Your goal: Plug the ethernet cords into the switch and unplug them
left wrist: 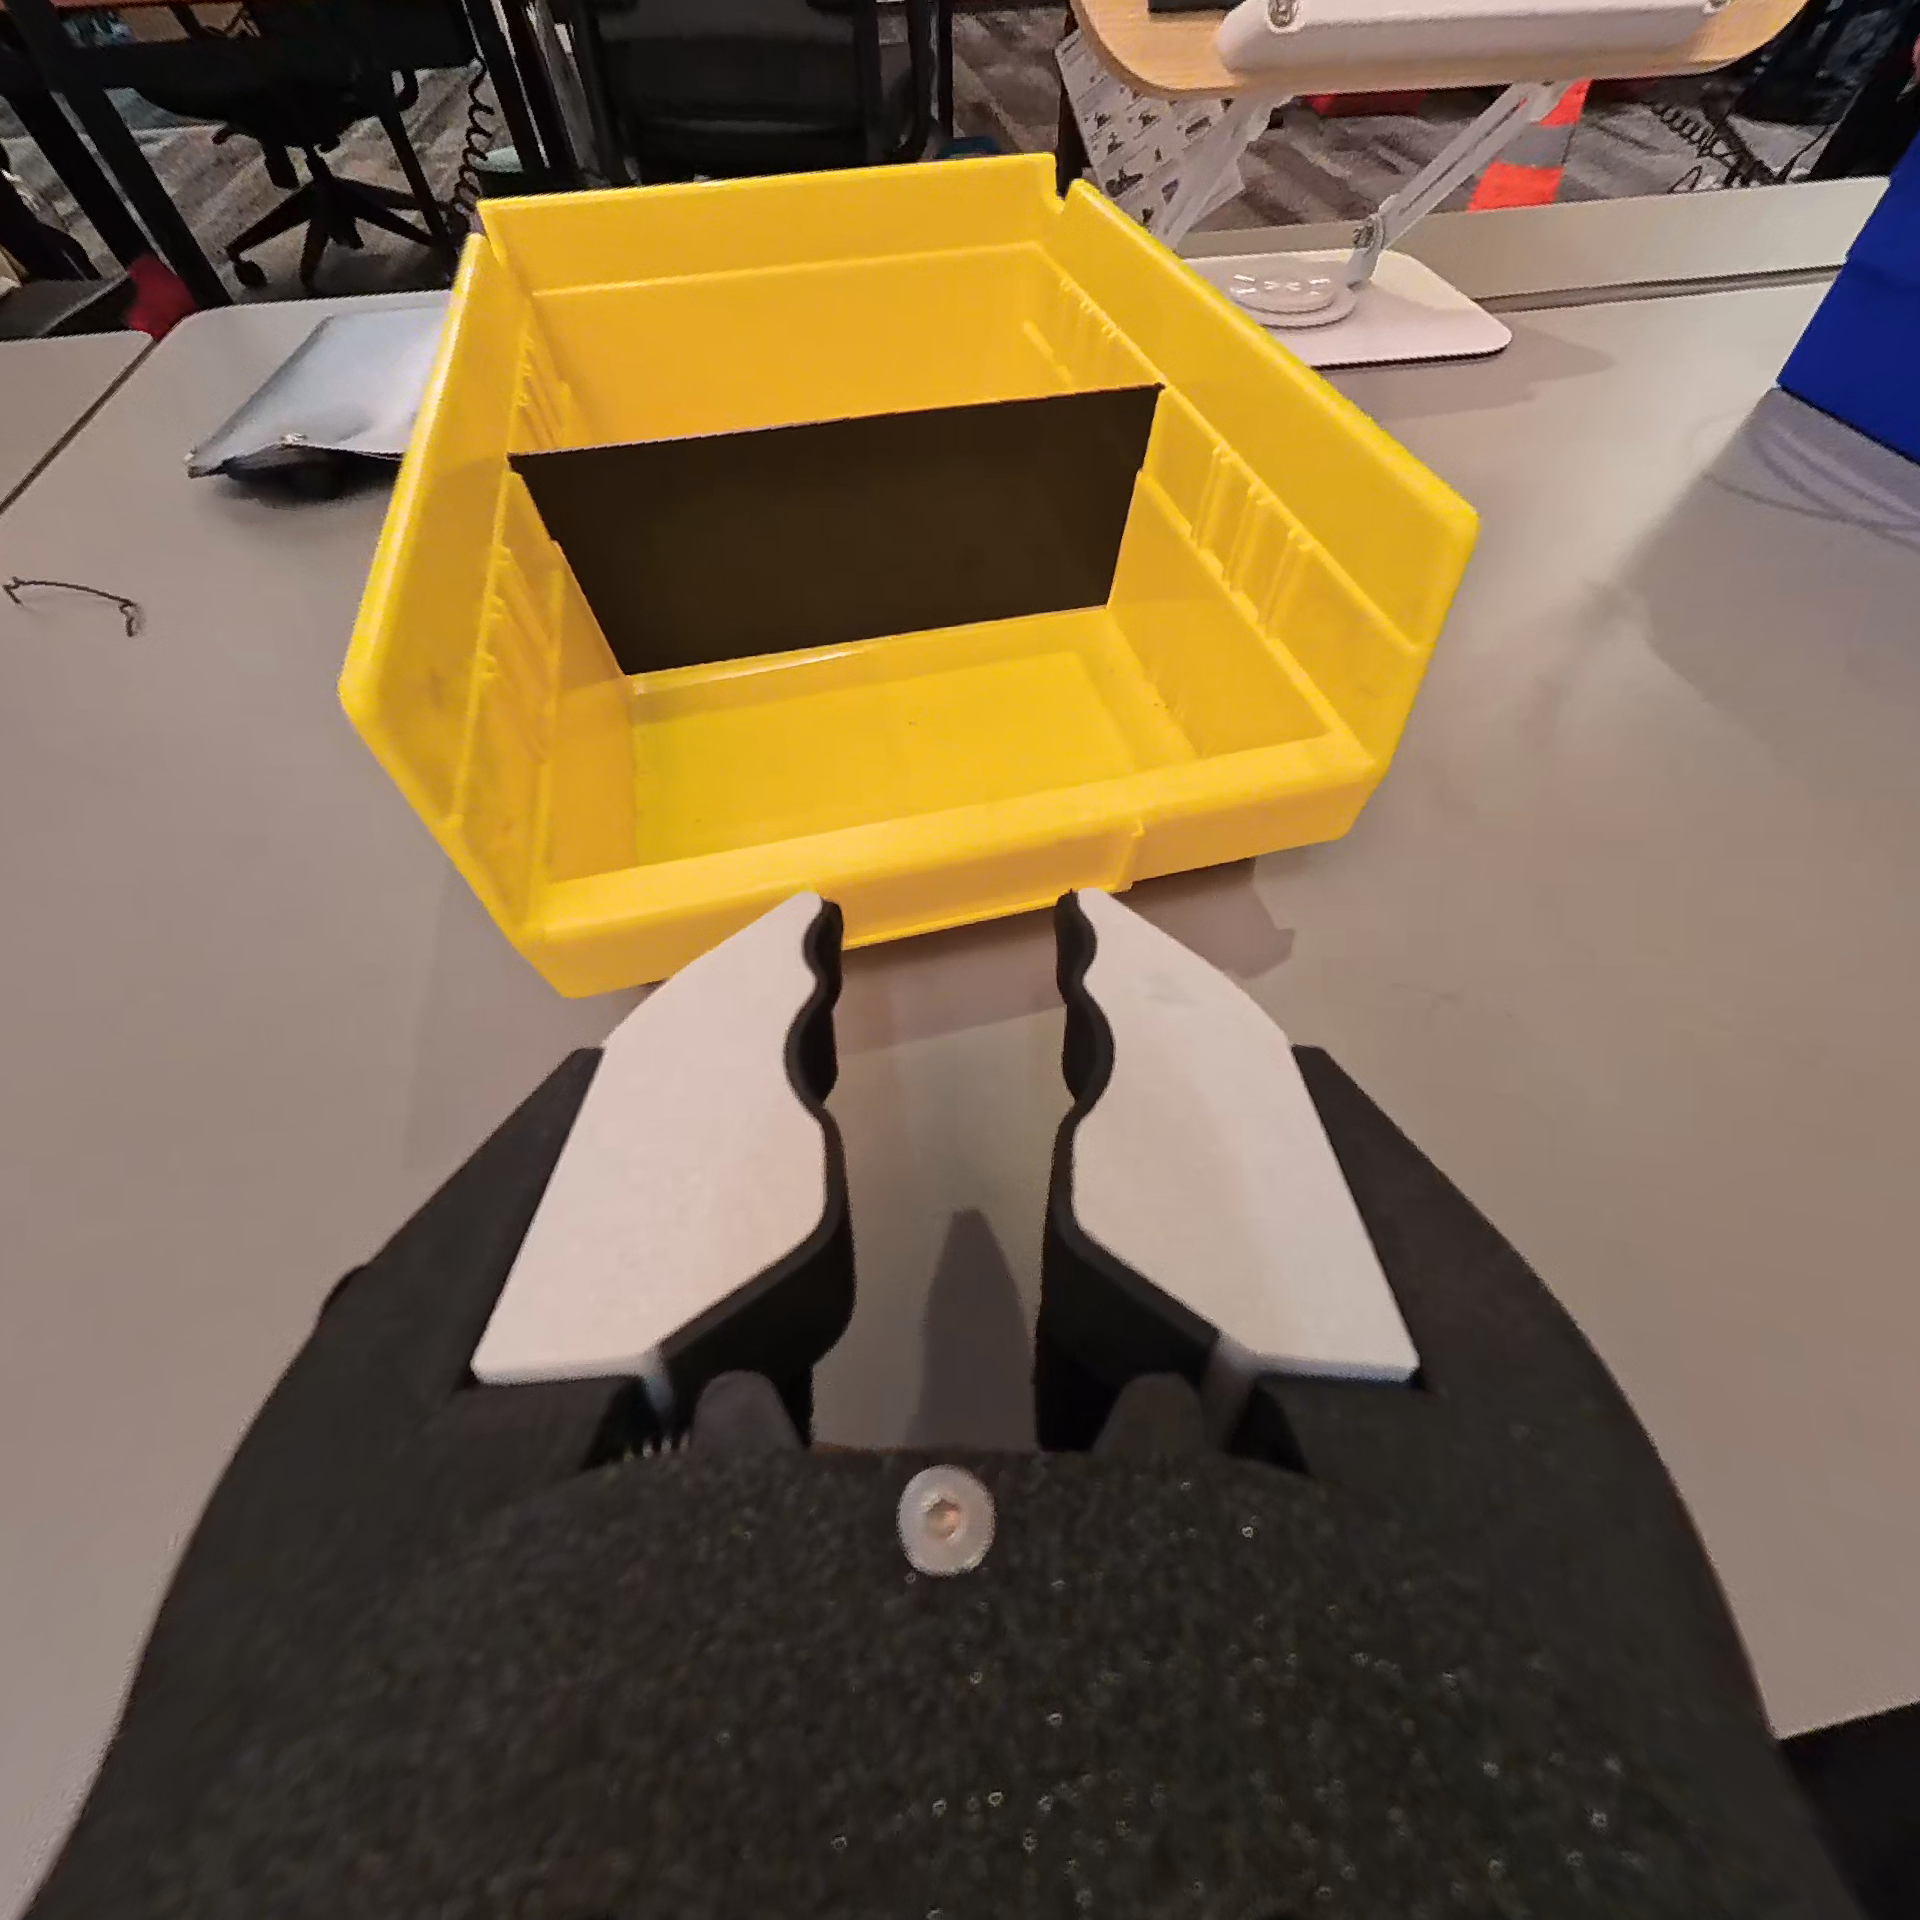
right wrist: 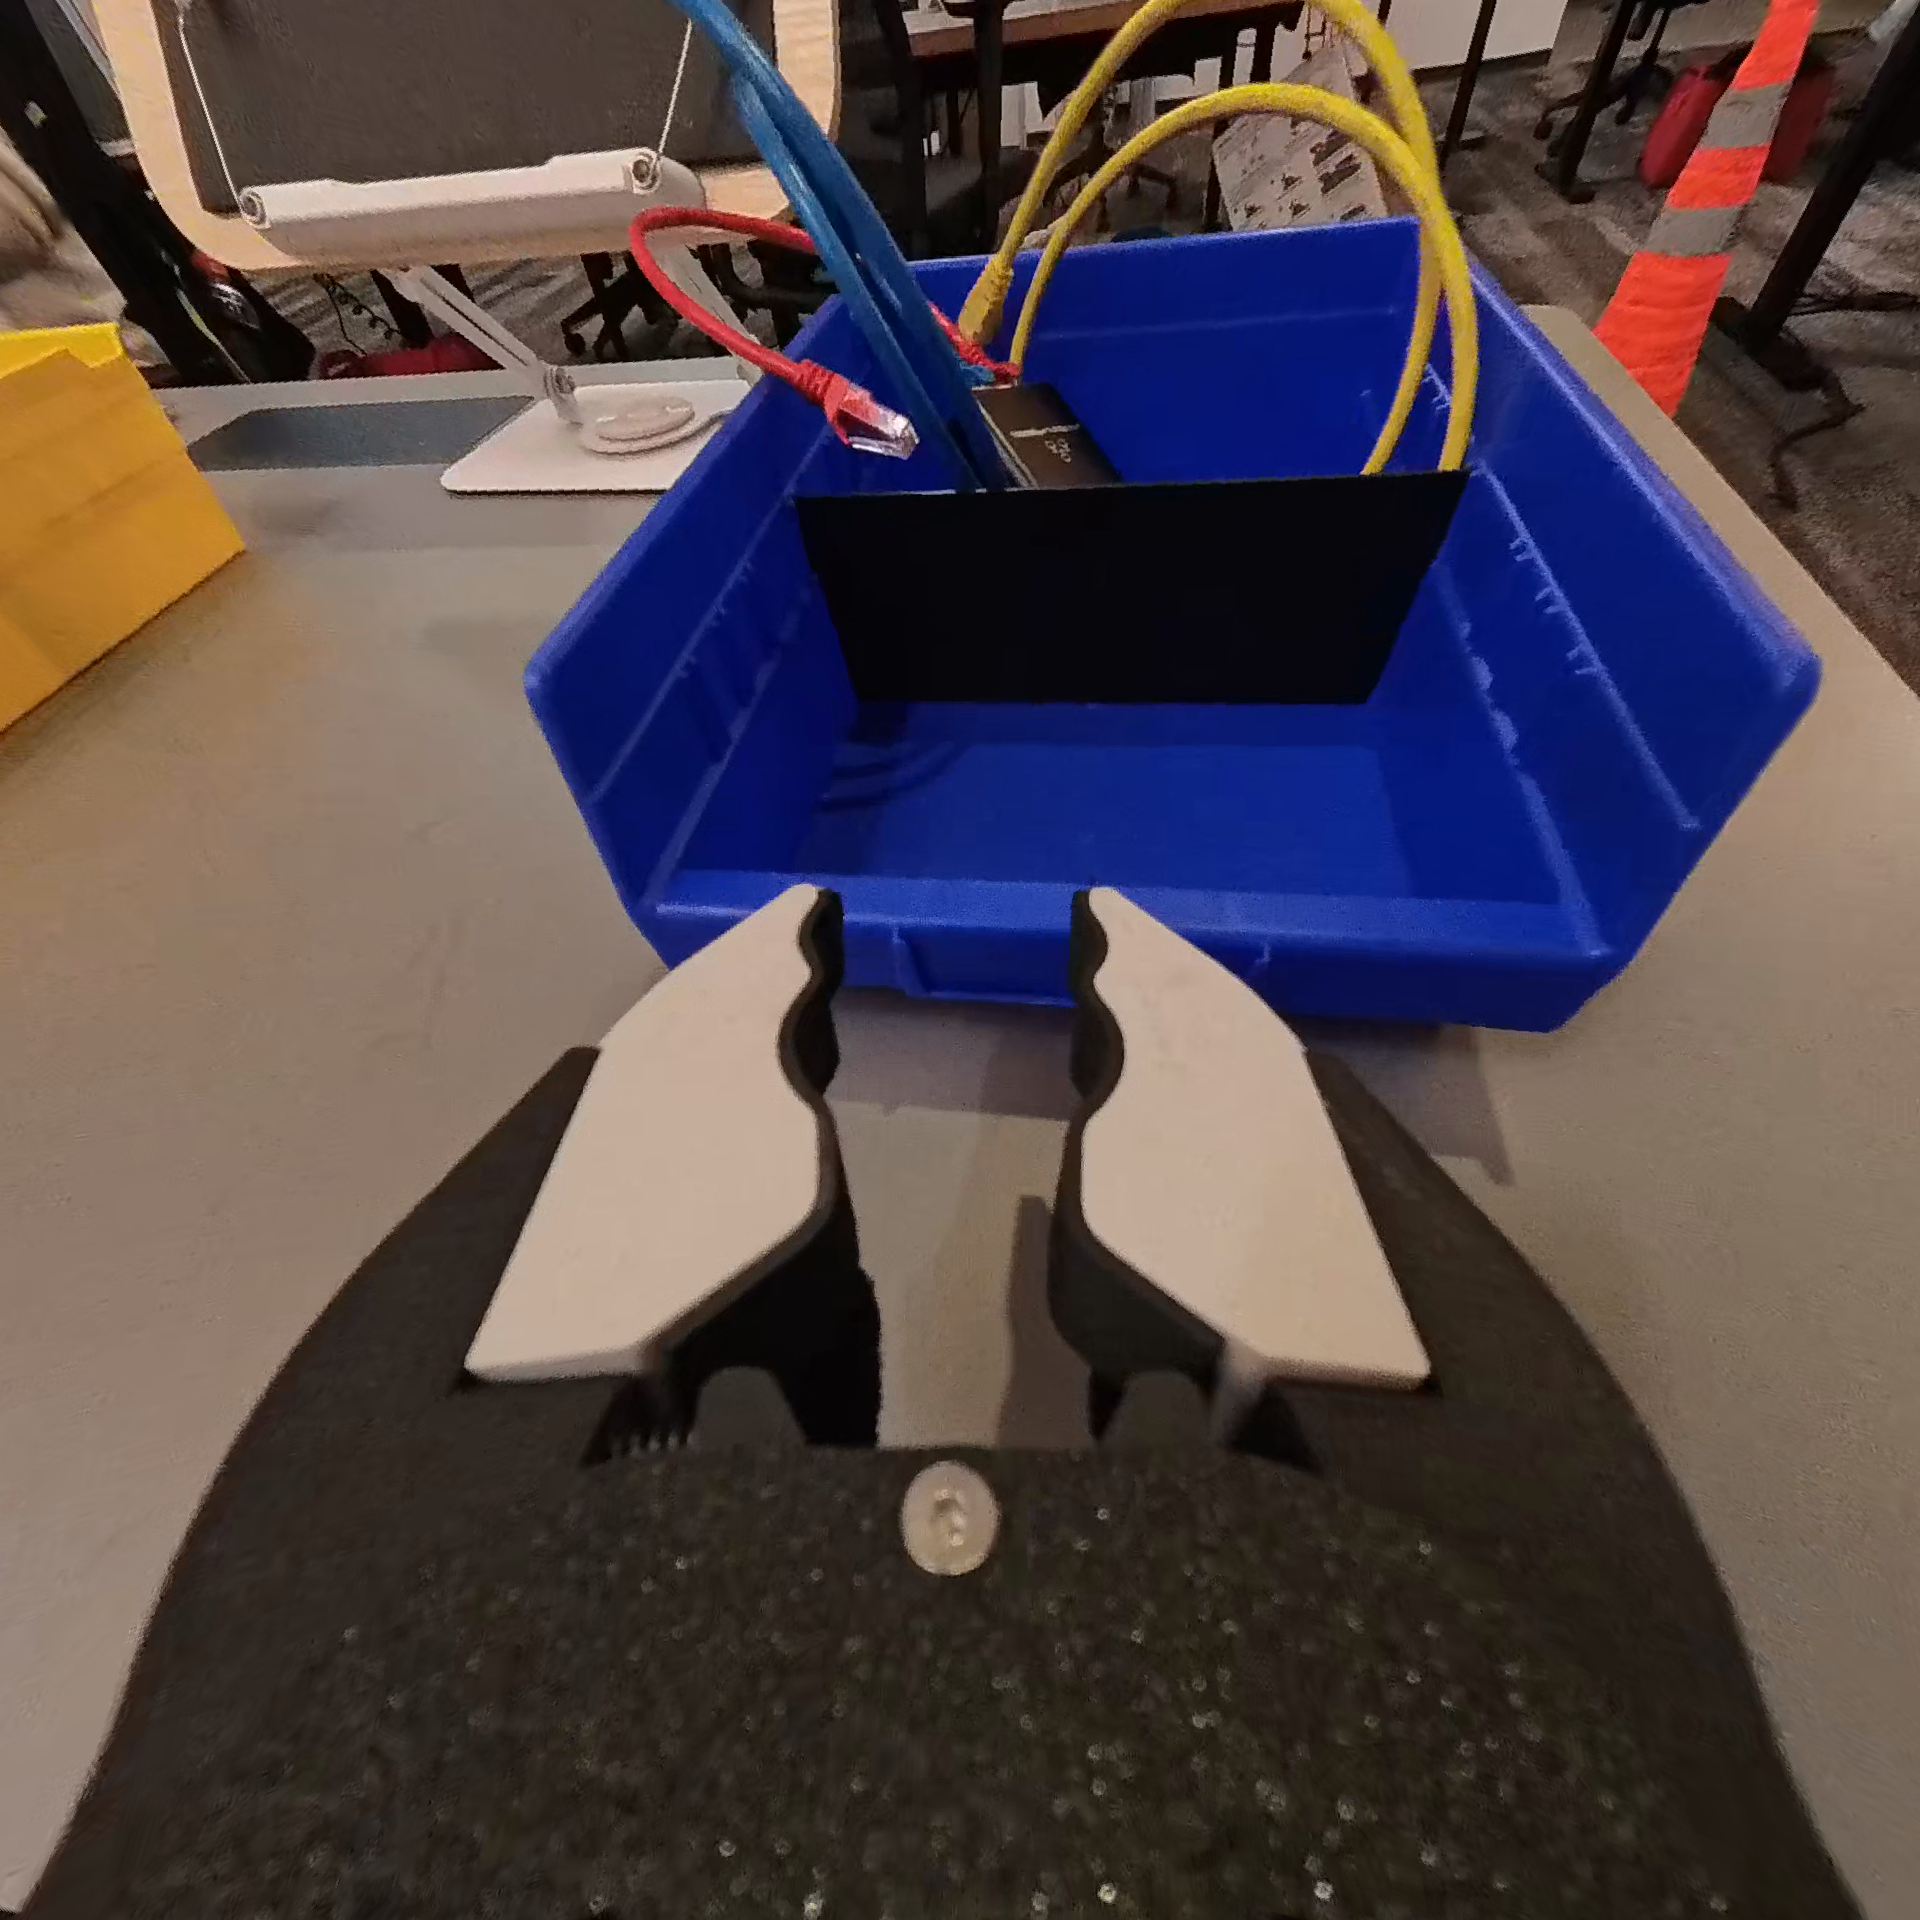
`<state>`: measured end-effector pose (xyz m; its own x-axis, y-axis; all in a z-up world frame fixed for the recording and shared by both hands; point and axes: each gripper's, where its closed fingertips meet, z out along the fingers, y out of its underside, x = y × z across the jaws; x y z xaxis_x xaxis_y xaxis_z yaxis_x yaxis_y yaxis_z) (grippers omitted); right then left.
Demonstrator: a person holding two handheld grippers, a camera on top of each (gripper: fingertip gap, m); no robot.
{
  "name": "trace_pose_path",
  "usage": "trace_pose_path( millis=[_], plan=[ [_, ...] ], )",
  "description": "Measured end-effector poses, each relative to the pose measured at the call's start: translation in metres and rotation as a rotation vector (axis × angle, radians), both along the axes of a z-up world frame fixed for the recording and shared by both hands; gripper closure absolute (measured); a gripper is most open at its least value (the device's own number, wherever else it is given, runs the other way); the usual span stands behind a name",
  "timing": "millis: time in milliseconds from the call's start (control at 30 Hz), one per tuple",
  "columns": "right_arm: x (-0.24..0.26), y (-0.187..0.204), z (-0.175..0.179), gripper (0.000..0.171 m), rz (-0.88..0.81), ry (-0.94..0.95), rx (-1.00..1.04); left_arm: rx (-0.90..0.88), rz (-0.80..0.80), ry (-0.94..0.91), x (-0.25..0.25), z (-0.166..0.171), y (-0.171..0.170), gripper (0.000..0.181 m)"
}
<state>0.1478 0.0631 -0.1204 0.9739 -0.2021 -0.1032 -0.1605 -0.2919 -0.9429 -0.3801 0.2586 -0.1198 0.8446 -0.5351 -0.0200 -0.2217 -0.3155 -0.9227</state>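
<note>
In the right wrist view a blue bin [right wrist: 1662,727] stands on the grey table with a black divider [right wrist: 1122,592] across it. Behind the divider a black switch [right wrist: 1049,436] stands tilted, with blue cords [right wrist: 831,229], yellow cords [right wrist: 1444,270] and a red cord [right wrist: 717,312] rising out of the bin. The red cord's clear plug [right wrist: 883,428] hangs free over the bin's left rim. My right gripper [right wrist: 951,914] is open and empty, just short of the bin's front wall. My left gripper [left wrist: 945,920] is open and empty at the front wall of an empty yellow bin [left wrist: 1403,582].
The yellow bin holds only a black divider [left wrist: 831,530]; its corner shows in the right wrist view [right wrist: 94,499]. A white stand base [left wrist: 1382,312] sits behind it, a grey pouch [left wrist: 312,405] to its left. An orange cone [right wrist: 1704,197] stands off the table. The gap from one gripper's tips to the other's is roughly 55 cm. Between my right fingertips and the black switch [right wrist: 1049,436] there is roughly 25 cm.
</note>
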Motion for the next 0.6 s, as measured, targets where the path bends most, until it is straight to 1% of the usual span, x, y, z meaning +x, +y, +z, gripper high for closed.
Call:
trace_pose_path(
  millis=[200, 367, 500, 600],
  plan=[
    [-0.004, -0.001, -0.003, 0.128, 0.004, -0.032, -0.017, 0.016, -0.011, 0.013, 0.002, 0.001, -0.002, 0.144],
    [-0.011, 0.001, -0.004, 0.126, 0.026, -0.053, -0.024, 0.062, -0.031, 0.044, 0.007, 0.004, -0.008, 0.144],
    [-0.042, 0.02, -0.007, 0.118, 0.137, -0.137, -0.065, 0.053, -0.046, 0.066, 0.008, -0.001, -0.015, 0.142],
    [-0.067, 0.037, 0.001, 0.119, 0.187, -0.196, -0.028, 0.021, -0.045, 0.074, 0.004, -0.007, -0.021, 0.136]
  ],
)
